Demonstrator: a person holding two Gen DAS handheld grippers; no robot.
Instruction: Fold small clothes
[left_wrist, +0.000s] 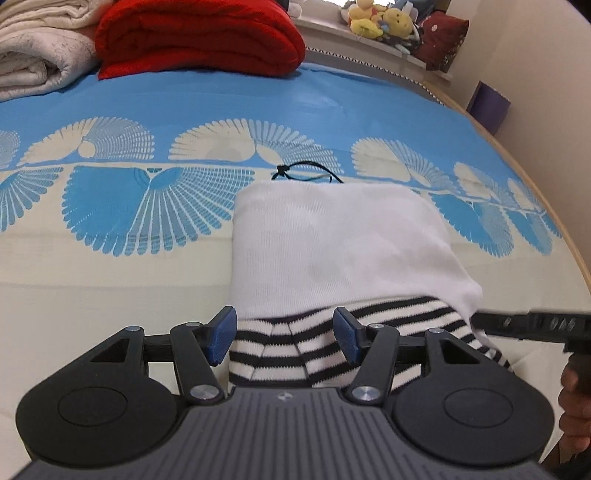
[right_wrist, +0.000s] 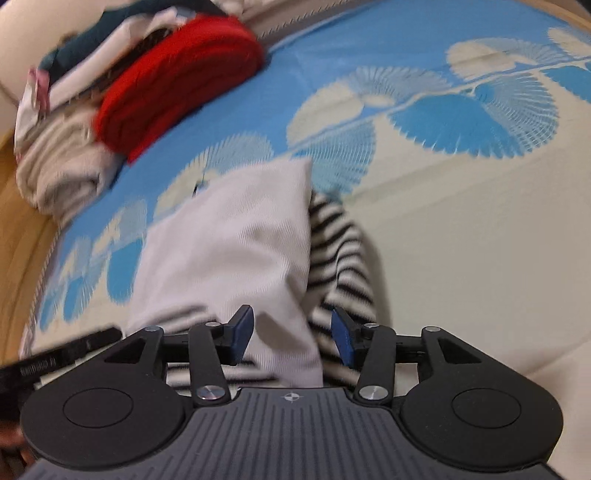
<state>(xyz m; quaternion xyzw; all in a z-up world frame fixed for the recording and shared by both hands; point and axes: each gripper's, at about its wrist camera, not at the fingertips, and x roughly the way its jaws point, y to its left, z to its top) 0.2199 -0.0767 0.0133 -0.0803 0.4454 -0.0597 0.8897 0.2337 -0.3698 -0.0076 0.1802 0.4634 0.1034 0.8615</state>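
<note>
1. The left gripper hangs over the near part of the bed, its blue-padded jaws spread with nothing pinched; the cloth below merely shows through the gap.
2. The small white garment lies flat on the bedspread, near the bed's near edge and roughly midway along it, its far hem reaching the band of blue fan patterns.
3. A black-and-white striped piece pokes out from under the white garment's near edge; its lower part is cut off by the left gripper's body, so its full shape cannot be made out.
4. A thin black cord peeks out just beyond the garment's far hem (what it belongs to is hidden).
5. The right gripper also stands with jaws apart, gripping nothing; white cloth and striped cloth lie beneath. This view is blurred.
6. A red folded blanket and a pale quilt sit toward the far left corner of the bed, both partly cropped.
7. Soft toys crowd a ledge past the far edge, too small to tell apart.
8. A person's hand is half cut off at the right border.
</note>
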